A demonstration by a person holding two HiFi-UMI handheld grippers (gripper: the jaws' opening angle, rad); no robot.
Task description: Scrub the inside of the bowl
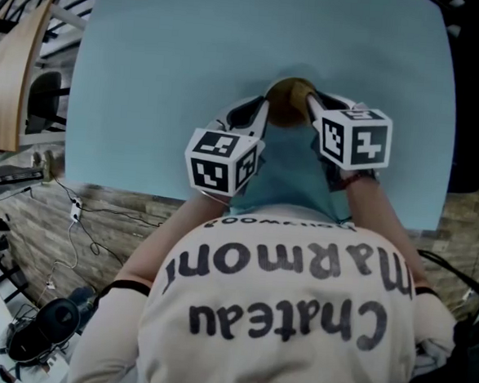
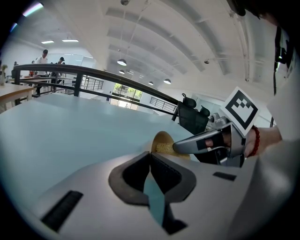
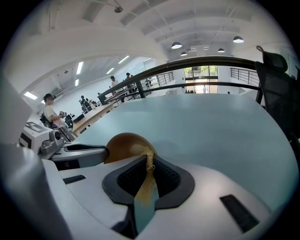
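A small golden-brown bowl [image 1: 289, 96] sits tipped on the light blue table [image 1: 175, 59], just in front of the person, between both grippers. My left gripper [image 1: 264, 108] is shut, with its tips at the bowl's near rim [image 2: 161, 139], which it seems to pinch. In the right gripper view the left fingers [image 3: 89, 153] touch the bowl's left side [image 3: 123, 143]. My right gripper [image 3: 149, 157] is shut on a yellowish fibrous scrubber [image 3: 146, 185], a strand of which runs over the rim. Seen from the left, the right gripper [image 2: 177, 146] reaches into the bowl, where the scrubber [image 2: 164, 148] lies.
The table's near edge [image 1: 141, 192] runs right under the grippers, with the stone-pattern floor and cables [image 1: 74, 216] below. A wooden desk [image 1: 19, 73] stands at the far left. A black office chair [image 2: 192, 119] and a dark railing [image 2: 93, 75] stand beyond the table.
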